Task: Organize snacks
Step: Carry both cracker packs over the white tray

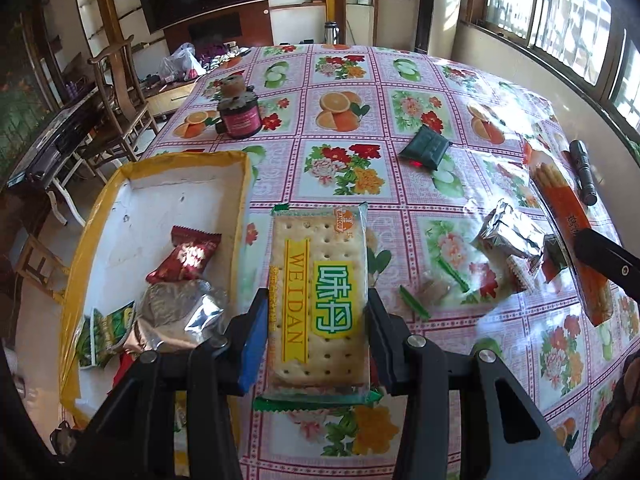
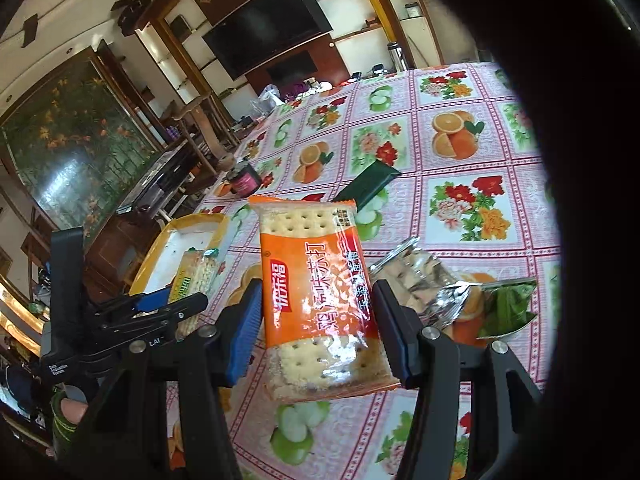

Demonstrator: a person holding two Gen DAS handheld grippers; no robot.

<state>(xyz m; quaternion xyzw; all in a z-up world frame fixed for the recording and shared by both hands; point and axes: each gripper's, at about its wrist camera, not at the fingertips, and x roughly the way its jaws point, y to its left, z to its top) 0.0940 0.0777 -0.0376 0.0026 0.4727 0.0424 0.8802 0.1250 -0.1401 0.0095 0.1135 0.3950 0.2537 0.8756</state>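
The left hand-held gripper (image 1: 318, 320), tilted down over the counter (image 1: 400, 72), clamps a yellow-green cracker pack (image 1: 318, 296) beside the yellow-rimmed tray (image 1: 192, 184), while the right hand-held gripper (image 2: 316, 312) grips an orange cracker pack (image 2: 316, 288) near a foil wrapper (image 2: 424, 280).

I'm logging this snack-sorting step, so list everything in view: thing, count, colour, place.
Green-and-yellow cracker packet: one, held in left gripper.
Orange cracker packet: one, held in right gripper.
White tray with yellow rim: one, table's left edge.
Red candy wrapper: one, inside tray.
Silver foil pouch: one, inside tray.
Green snack packet: one, tray's near corner.
Opened silver foil packet: one, on table, right.
Dark green pouch: one, mid-table.
Dark jar with pink label: one, far left.
Black flashlight: one, far right.
Floral tablecloth: one, pink-checked.
Left gripper: black, blue pad, jaws closed on packet.
Right gripper: same, jaws closed on packet.
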